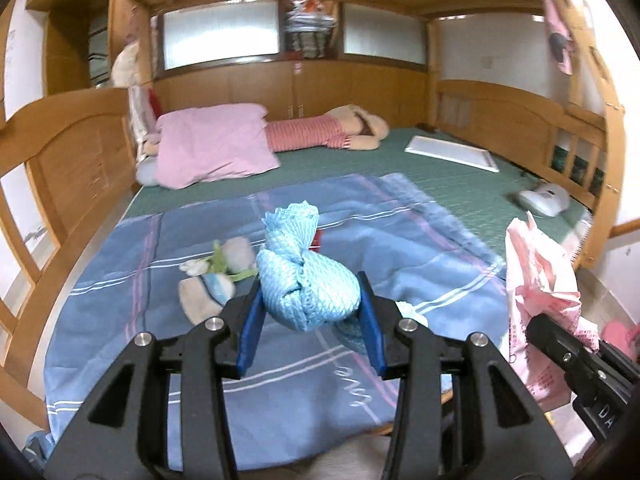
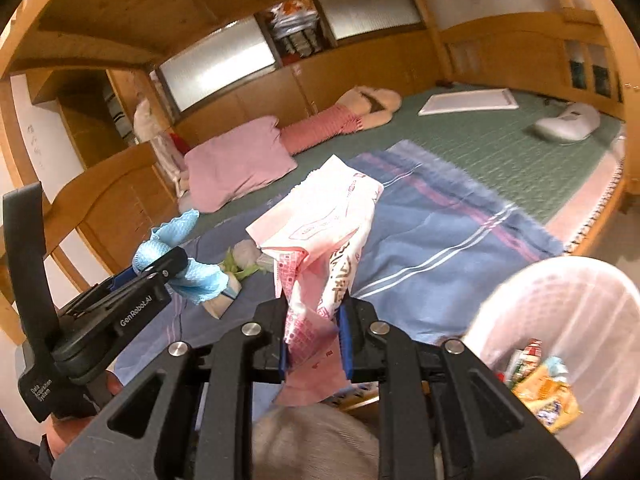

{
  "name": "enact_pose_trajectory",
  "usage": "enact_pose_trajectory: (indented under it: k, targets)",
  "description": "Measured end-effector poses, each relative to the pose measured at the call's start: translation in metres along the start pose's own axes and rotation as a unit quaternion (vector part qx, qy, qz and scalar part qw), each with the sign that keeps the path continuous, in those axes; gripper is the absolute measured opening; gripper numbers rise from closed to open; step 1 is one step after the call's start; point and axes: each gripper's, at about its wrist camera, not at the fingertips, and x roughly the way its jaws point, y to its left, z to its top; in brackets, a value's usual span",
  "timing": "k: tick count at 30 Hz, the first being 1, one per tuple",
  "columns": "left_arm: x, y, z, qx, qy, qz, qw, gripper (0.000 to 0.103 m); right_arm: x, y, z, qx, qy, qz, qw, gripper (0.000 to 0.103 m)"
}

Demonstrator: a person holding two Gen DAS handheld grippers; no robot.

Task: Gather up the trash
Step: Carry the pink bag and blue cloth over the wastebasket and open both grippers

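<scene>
The left tongs (image 1: 310, 312) gripped a knotted light-blue mesh cloth (image 1: 308, 284); the right tongs (image 2: 314, 332) pinched a crumpled pink-and-white printed wrapper (image 2: 320, 236) above the bed.

Both wrist cams look fwd, angled down over the bed (image 1: 460, 184), sharing blue blanket (image 2: 440, 240).

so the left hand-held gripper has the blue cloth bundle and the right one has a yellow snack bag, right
Not quite. The right hand-held gripper is shut on a pink and white wrapper, as the right wrist view shows. The left hand-held gripper does hold the blue cloth bundle.
</scene>
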Motion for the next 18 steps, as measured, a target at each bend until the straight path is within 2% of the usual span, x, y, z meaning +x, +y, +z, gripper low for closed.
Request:
enact_pose_trajectory:
  k: [9, 18]
  targets:
    - [-0.021, -0.072, -0.015, 0.045, -0.005, -0.062, 0.9970, 0.044, -0.072, -0.051, -0.008, 0.025, -0.049, -0.059, 0.997, 0.020]
    - [-0.023, -0.162, -0.040, 0.105, 0.010, -0.140, 0.9845, 0.044, -0.121, -0.113, -0.017, 0.068, -0.083, -0.129, 0.986, 0.020]
